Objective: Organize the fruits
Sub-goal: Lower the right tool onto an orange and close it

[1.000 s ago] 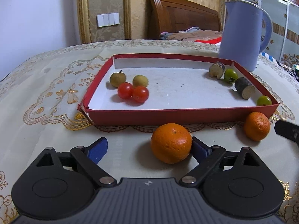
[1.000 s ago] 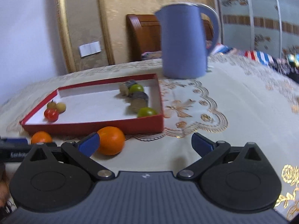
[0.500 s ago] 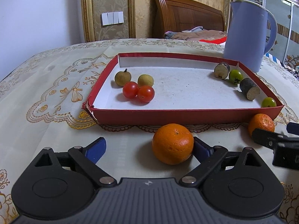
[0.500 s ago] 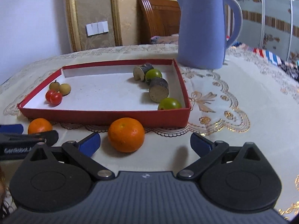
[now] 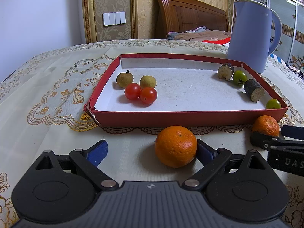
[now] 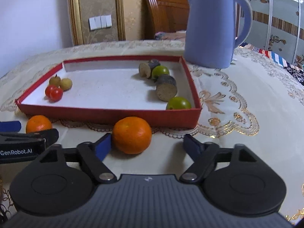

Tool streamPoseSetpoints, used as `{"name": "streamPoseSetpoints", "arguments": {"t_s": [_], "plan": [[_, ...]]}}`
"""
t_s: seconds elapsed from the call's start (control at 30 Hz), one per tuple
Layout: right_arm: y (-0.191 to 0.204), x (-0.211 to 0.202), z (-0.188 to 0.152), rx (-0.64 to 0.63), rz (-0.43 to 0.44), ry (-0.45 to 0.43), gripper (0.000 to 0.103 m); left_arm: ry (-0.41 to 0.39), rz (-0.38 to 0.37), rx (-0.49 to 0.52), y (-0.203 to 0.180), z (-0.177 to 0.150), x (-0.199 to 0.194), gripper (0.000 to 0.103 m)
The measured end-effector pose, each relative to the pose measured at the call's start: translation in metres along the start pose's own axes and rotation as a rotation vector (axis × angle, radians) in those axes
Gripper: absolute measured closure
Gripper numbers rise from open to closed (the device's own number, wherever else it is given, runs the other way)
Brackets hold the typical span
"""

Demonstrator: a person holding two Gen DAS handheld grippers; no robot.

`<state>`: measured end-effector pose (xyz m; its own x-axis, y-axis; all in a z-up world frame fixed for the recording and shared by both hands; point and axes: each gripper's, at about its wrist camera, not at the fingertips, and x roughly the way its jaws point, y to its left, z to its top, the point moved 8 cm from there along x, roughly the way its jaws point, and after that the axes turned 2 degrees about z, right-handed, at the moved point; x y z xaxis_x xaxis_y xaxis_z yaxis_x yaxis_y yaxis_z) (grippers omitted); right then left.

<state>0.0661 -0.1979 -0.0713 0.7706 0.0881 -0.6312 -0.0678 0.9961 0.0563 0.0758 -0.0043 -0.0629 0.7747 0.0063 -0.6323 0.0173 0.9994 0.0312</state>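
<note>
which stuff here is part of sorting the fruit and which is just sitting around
Part of the job:
- round orange tangerine by the left gripper
- second round orange tangerine between the right gripper's closing jaws
- shallow red cardboard tray
- two red cherry tomatoes, two tan longans, two green round fruits, two dark cut stalk pieces

Just lying about:
- tall blue plastic kettle
- cream embroidered tablecloth

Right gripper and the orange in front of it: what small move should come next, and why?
Probably finish closing the right gripper on the orange. Its jaws are closing with the orange between them; one blue pad looks against the fruit, the other still stands apart. The orange lies on the tablecloth outside the red tray.
</note>
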Motion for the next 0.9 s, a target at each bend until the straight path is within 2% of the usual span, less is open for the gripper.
{"name": "streamPoseSetpoints", "arguments": {"t_s": [0.2, 0.3, 0.37, 0.57, 0.8, 0.9], "plan": [[0.0047, -0.0024, -0.0002, -0.019, 0.021, -0.012, 0.039, 0.0, 0.0, 0.0, -0.0001, 0.0001, 0.0001, 0.006], [0.0051, -0.0027, -0.0001, -0.019, 0.024, -0.015, 0.04, 0.0, 0.0, 0.0, 0.0, 0.0, 0.0001, 0.006], [0.0045, -0.0033, -0.0001, -0.015, 0.026, -0.019, 0.045, 0.0, 0.001, 0.002, 0.0, -0.0002, 0.0, 0.006], [0.0044, -0.0037, -0.0003, -0.016, 0.025, -0.02, 0.045, 0.0, 0.0, 0.001, 0.0003, -0.0002, -0.0002, 0.006], [0.0086, -0.0045, 0.0, -0.03, 0.044, -0.025, 0.059, 0.0, -0.001, 0.0, 0.0003, -0.0001, -0.0001, 0.006], [0.0083, -0.0047, 0.0, -0.028, 0.046, -0.026, 0.059, 0.001, 0.0, 0.001, 0.0003, -0.0003, -0.0001, 0.006]]}}
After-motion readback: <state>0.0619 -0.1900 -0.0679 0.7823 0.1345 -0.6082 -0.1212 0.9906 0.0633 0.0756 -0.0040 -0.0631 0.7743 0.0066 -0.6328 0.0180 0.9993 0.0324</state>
